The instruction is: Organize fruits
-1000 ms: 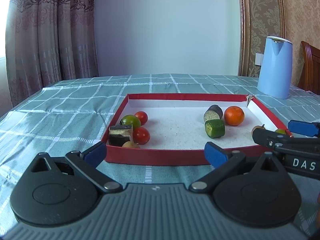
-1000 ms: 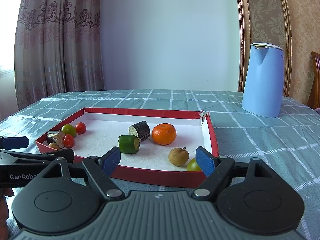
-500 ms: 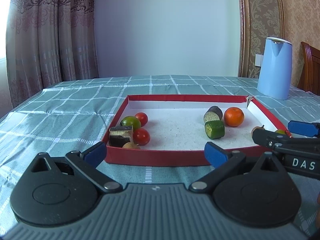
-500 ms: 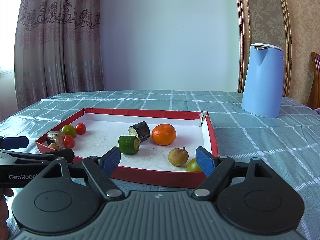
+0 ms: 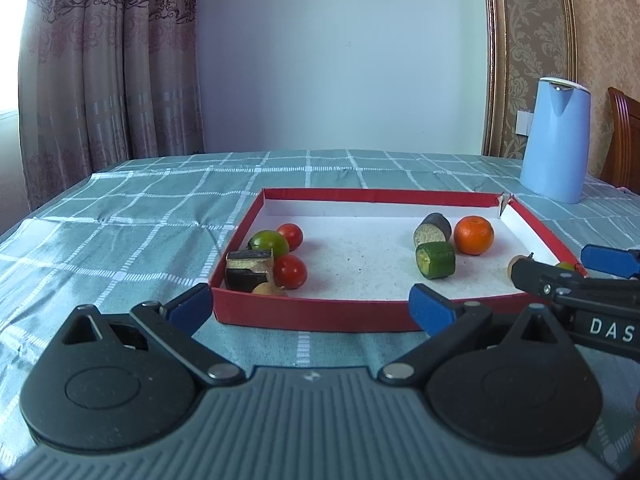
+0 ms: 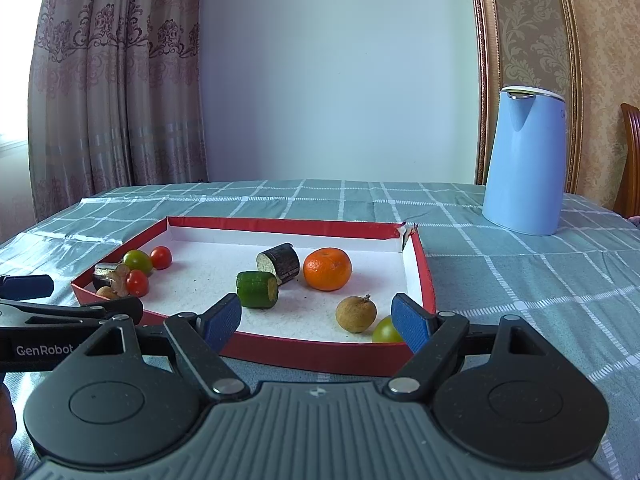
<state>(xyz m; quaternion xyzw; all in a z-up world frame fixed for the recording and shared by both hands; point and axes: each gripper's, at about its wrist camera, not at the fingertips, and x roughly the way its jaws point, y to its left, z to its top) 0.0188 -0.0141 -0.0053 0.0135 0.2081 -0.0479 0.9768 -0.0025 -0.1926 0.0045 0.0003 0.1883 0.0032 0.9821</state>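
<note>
A red-rimmed tray (image 5: pixel 312 314) (image 6: pixel 320 358) with a white floor lies on the checked tablecloth. At its left end sit two red tomatoes (image 5: pixel 290 271), a green tomato (image 5: pixel 269 241), a dark eggplant piece (image 5: pixel 248 269) and a brown longan (image 5: pixel 269 289). At the right sit an orange (image 6: pixel 327 269), an eggplant piece (image 6: pixel 280 263), a cucumber piece (image 6: pixel 257 289), a longan (image 6: pixel 356 314) and a green tomato (image 6: pixel 385 330). My left gripper (image 5: pixel 310 306) and right gripper (image 6: pixel 316 320) are both open and empty, just in front of the tray's near rim.
A light blue kettle (image 6: pixel 524 162) (image 5: pixel 557 140) stands at the back right of the table. A wooden chair (image 5: pixel 624 144) is beyond it. Curtains hang at the left. The right gripper's finger (image 5: pixel 608 260) shows at the right edge of the left wrist view.
Both grippers have drawn back very slightly from the tray. The fruits have not moved.
</note>
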